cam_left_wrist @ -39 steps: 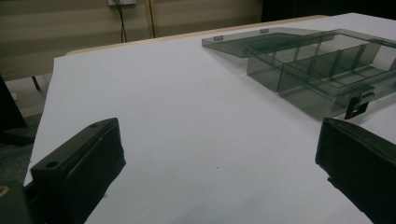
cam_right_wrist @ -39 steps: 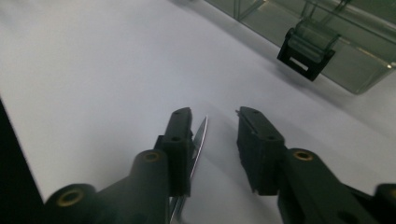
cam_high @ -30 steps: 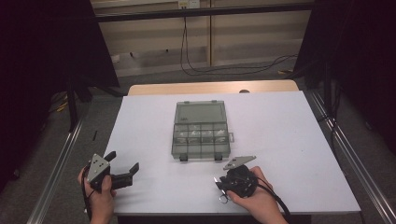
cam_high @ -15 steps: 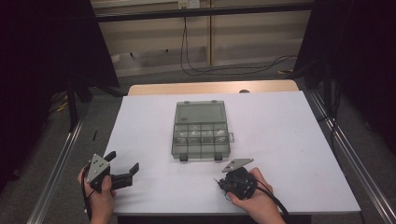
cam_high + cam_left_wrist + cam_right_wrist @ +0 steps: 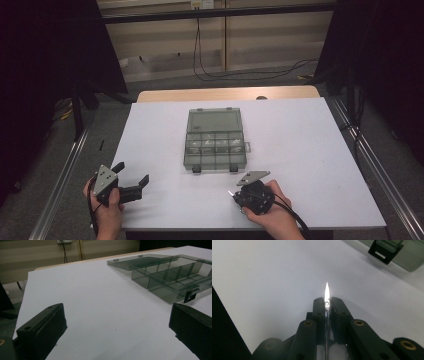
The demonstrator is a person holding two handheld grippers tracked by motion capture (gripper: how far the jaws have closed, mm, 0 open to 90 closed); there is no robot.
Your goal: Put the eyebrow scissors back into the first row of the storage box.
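Smoky clear plastic compartment box (image 5: 215, 140) lies open on white worktop (image 5: 310, 150); left tool (image 5: 131, 179) wide, right tool (image 5: 231, 194) pinched shut, dark curtains flanking

Looking along two black jaws standing wide apart, one at the lower left, the other at the lower right, with bare white tabletop (image 5: 100, 302) between them and nothing held. Left gripper (image 5: 117, 327) low over the tabletop. Toward the far right corner, a smoky clear plastic box (image 5: 172, 277) lying open, lid flat behind it, dividers splitting it into compartments, a black latch (image 5: 191, 296) on its near edge. Beyond the far edge, a pale wall with a cable hanging down.
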